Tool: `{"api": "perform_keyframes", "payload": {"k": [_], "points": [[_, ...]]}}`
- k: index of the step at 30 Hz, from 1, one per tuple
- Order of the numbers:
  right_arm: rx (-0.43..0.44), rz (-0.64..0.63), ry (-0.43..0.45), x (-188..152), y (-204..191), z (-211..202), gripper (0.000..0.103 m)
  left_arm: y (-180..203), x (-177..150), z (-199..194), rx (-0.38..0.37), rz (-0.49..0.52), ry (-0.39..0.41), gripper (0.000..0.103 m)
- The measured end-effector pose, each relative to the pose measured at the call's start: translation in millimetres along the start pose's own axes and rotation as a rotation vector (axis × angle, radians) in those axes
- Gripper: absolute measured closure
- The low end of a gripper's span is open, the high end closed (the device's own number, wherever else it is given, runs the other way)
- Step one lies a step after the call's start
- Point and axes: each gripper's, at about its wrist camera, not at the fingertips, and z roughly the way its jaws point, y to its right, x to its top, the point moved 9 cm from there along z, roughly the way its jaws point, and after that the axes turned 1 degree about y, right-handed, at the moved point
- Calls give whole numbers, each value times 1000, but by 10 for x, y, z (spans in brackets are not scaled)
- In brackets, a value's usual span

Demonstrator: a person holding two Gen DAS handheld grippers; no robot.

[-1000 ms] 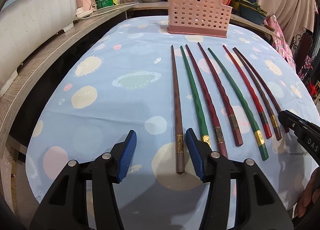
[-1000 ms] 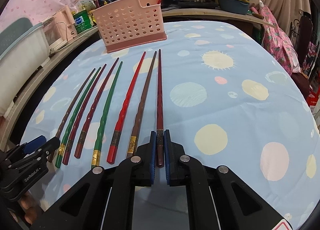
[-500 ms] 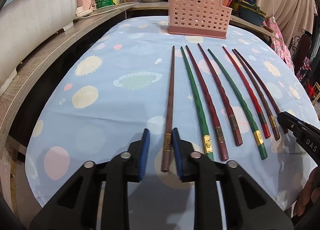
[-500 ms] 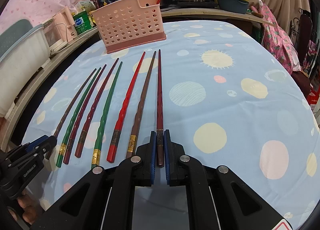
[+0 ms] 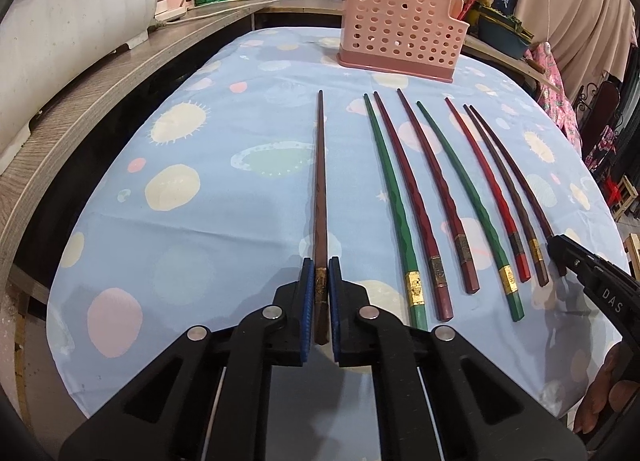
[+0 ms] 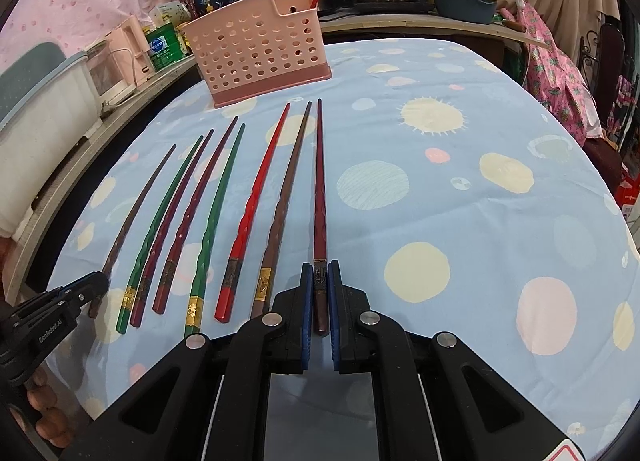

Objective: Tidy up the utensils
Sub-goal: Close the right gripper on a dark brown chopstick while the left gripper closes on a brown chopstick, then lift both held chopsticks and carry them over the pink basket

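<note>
Several chopsticks lie side by side on the spotted blue tablecloth (image 5: pixel 224 229), tips toward a pink perforated utensil holder (image 5: pixel 400 41) at the far end. My left gripper (image 5: pixel 320 281) is closing its jaws on the leftmost brown chopstick (image 5: pixel 320 181), and the blue pads press on it at its gold band. My right gripper (image 6: pixel 320 281) is shut on the rightmost dark red chopstick (image 6: pixel 320 181) near its thick end. Both held chopsticks still rest on the cloth. Each gripper shows at the edge of the other's view: right gripper (image 5: pixel 560 251), left gripper (image 6: pixel 96 285).
Green, dark red, red and brown chopsticks (image 6: pixel 208 229) lie between the two held ones. A wooden counter (image 5: pixel 80 101) with a white tub, bottles and pots runs along the left and back. The pink utensil holder (image 6: pixel 260 57) has one red chopstick standing in it. A person's fingers show at the frame corners.
The left jaws went from wide open to closed on the brown chopstick, which has shifted left, away from the green one. The right gripper kept still, holding its chopstick.
</note>
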Motion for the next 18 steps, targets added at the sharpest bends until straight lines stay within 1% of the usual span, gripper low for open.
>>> {"api": "perform_keyframes", "payload": {"k": [7, 18], "points": [[9, 20, 32, 93, 44, -136, 96, 1, 132, -120, -15, -15, 13, 96], [31, 37, 152, 571, 42, -562, 96, 18, 608, -478, -40, -42, 105, 96]]}}
